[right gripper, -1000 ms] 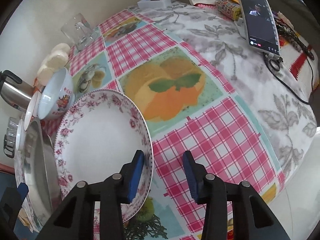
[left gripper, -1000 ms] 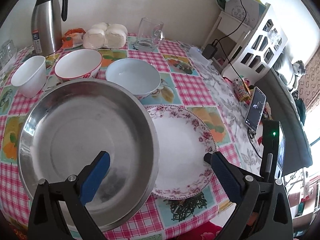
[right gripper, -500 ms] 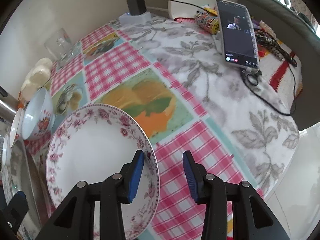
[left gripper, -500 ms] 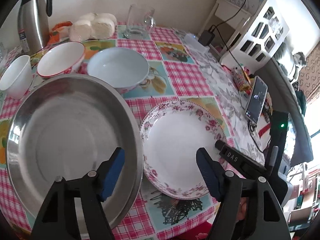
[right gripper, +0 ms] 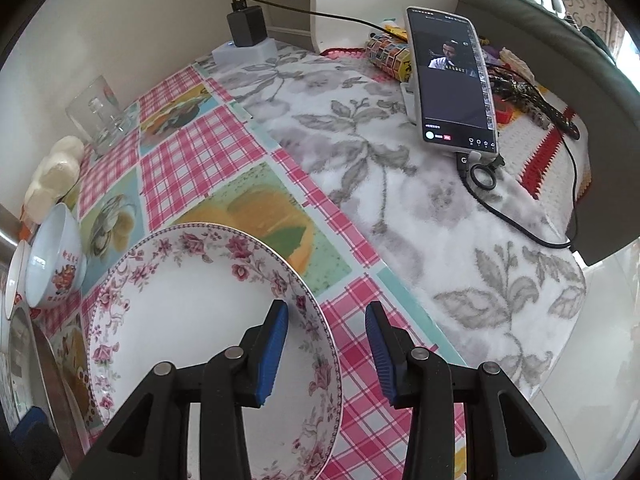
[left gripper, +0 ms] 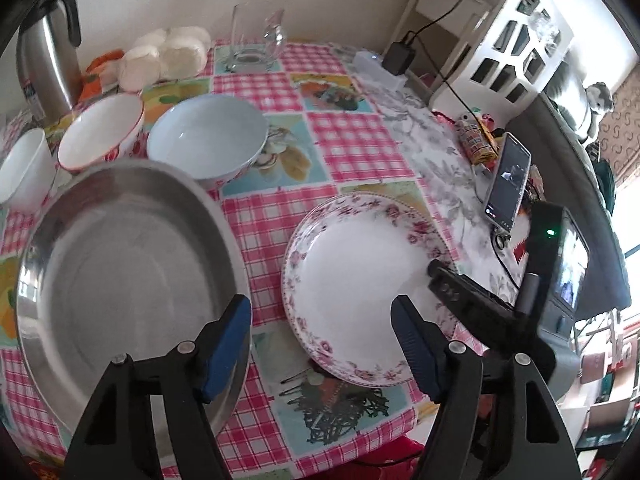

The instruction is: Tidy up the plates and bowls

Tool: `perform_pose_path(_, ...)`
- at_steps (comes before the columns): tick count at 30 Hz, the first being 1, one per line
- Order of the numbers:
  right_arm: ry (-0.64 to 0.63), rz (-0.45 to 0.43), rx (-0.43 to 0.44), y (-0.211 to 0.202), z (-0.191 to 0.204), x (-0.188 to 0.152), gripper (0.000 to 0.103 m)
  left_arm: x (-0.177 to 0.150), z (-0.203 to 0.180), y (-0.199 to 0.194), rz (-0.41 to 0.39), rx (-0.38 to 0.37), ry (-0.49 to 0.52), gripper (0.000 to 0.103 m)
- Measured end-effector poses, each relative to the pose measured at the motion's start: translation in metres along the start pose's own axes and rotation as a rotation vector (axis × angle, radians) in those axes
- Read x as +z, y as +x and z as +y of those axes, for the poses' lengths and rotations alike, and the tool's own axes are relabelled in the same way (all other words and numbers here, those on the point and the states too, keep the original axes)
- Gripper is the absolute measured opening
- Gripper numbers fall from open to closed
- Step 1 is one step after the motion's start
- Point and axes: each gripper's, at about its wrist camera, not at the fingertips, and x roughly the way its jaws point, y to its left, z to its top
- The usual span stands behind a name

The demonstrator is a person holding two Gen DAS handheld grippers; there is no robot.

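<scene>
Floral plate [right gripper: 192, 320] near table's front edge, rim straddled by part-open right gripper [right gripper: 326, 350], ungripped, for lifting. Left gripper [left gripper: 322, 344], just narrowed, open and empty between steel basin [left gripper: 120, 272] and plate.

At left in the left wrist view, the metal pan [left gripper: 120, 264] is brushed steel with a dull sheen. The floral plate [left gripper: 360, 280] and pale bowl [left gripper: 208, 136] look like glossy glazed ceramic. The checked tablecloth [left gripper: 352, 140] is smooth, slightly shiny. Upper left, the jug [left gripper: 48, 64] is polished steel; the mug [left gripper: 256, 40] is clear glass.

No legible text, faint marks on the phone screen [right gripper: 452, 80] and kettle label [left gripper: 30, 94] too blurred to read
</scene>
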Motion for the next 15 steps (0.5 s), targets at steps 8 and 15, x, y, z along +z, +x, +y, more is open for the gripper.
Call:
perform_pose_path(8, -0.001, 0.011, 0.008, 0.001, 0.002, -0.002, 0.044, -0.012, -0.003, 0.029, 0.150, -0.019, -0.042, 0.056)
perform_pose_path(15, 0.035, 0.043, 0.077, 0.006, -0.003, -0.003, 0.044, -0.020, -0.004, 0.049, 0.194, 0.013, -0.084, 0.050)
